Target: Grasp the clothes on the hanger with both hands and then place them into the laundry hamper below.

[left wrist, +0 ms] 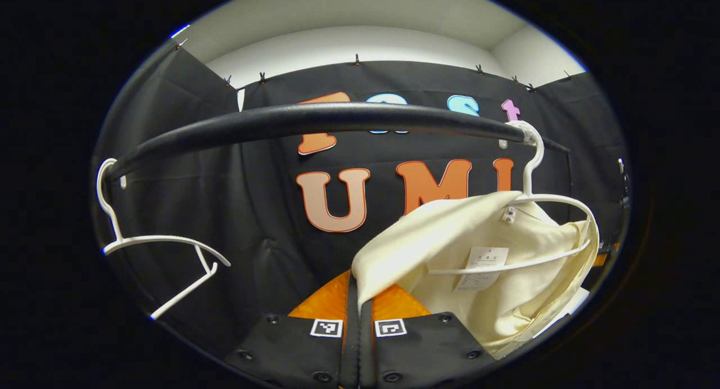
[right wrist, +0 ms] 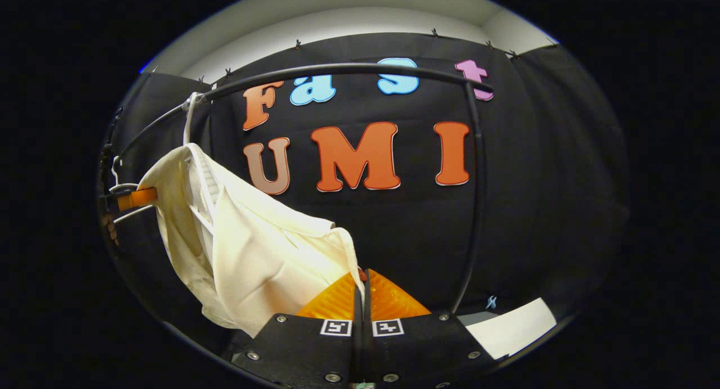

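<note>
A cream garment (left wrist: 450, 231) hangs on a white hanger (left wrist: 554, 199) hooked over the black rail (left wrist: 315, 119). A paper tag hangs inside it. My left gripper (left wrist: 358, 299) is shut on a pulled-out corner of the cloth, which runs up and to the right toward the hanger. In the right gripper view the same garment (right wrist: 253, 248) stretches from its hanger hook (right wrist: 187, 119) at upper left down to my right gripper (right wrist: 361, 293). That gripper is shut on the cloth's edge. The other gripper (right wrist: 135, 199) shows at the garment's far left side.
An empty white hanger (left wrist: 157, 240) hangs at the rail's left end. The rail (right wrist: 349, 68) bends down into an upright post (right wrist: 477, 198) on the right. A pale patch of floor (right wrist: 517, 324) lies beyond the post.
</note>
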Motion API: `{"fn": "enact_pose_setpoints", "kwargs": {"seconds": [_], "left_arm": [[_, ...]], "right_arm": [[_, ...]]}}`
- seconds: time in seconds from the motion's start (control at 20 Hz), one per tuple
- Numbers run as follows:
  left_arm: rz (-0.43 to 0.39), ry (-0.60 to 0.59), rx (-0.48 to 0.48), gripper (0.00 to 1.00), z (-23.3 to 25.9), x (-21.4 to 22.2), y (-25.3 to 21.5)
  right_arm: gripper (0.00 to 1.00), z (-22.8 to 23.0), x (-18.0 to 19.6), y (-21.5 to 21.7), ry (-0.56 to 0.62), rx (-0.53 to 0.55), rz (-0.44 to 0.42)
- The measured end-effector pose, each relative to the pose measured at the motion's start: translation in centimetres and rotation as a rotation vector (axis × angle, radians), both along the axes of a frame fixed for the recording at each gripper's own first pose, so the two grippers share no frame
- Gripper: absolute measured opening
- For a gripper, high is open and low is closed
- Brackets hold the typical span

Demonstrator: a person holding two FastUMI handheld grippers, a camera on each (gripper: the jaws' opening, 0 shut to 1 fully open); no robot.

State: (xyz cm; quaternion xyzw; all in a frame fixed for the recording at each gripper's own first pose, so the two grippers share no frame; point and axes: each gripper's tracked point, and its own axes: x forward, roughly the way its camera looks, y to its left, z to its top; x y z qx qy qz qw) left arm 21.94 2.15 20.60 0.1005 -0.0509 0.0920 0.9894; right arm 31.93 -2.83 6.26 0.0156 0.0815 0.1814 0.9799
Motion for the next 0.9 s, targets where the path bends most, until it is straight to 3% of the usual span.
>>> {"fn": "enact_pose_setpoints", "kwargs": {"seconds": [0.2, 0.4, 0.6, 0.9], "left_arm": [[0.043, -0.057, -0.004, 0.07, 1.7, -0.8, 1.4], [0.087, -0.026, -0.03, 0.07, 0.3, -0.8, 3.8], [0.152, 0.057, -0.111, 0.07, -4.3, -1.3, 7.8], [0.167, 0.142, -0.14, 0.07, -9.9, -2.5, 8.8]], "right_arm": [[0.0, -4.0, 0.6, 3.9, 0.083, 0.152, 0.039], [0.0, -12.5, 0.6, 5.4, 0.211, 0.156, -0.005], [0.0, -13.6, -0.4, 5.2, 0.201, 0.258, -0.043], [0.0, -13.7, -1.6, 3.6, 0.174, 0.234, -0.079]]}}
